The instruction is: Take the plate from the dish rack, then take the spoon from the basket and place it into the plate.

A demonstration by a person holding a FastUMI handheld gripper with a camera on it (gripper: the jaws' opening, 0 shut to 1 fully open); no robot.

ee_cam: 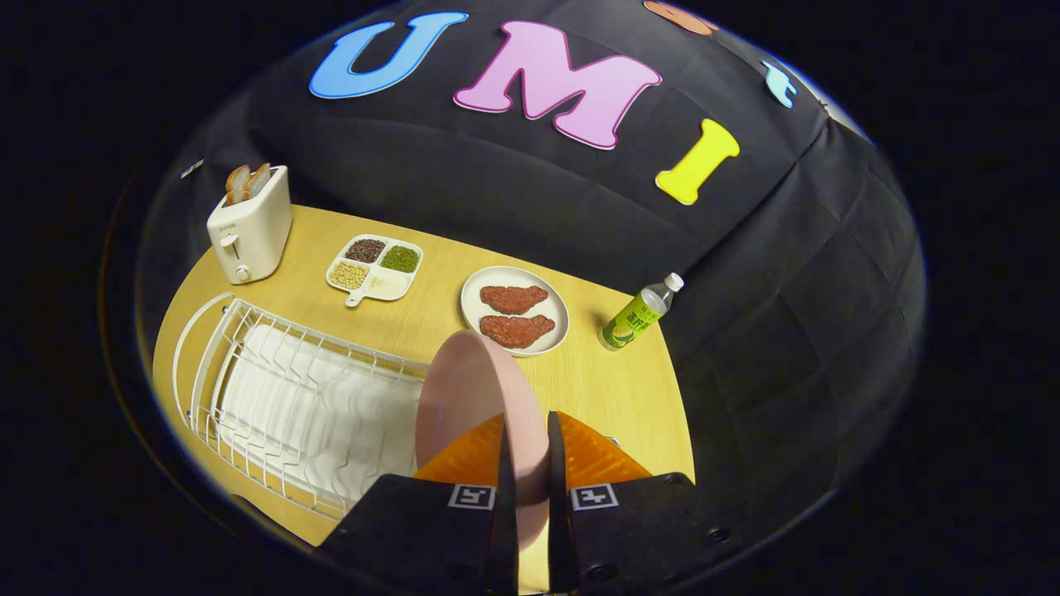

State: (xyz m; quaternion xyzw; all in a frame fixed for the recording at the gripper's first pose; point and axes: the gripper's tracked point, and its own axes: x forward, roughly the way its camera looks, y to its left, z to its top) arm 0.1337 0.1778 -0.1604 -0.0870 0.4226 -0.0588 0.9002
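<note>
1. The gripper (pixel 527 447) has both fingers clamped on the rim of a round pale pink plate (pixel 472 397), held on edge above the light wooden table (pixel 613 389).
2. Beside it sits the white wire dish rack (pixel 273 389); its near end is cut off.
3. Beyond the fingers: a white plate of two meat patties (pixel 515 310), a green-labelled plastic bottle (pixel 639 314), a divided white tray of grains (pixel 374 268), a white toaster (pixel 250 225).
4. Black cloth (pixel 513 199) walls the booth.
</note>
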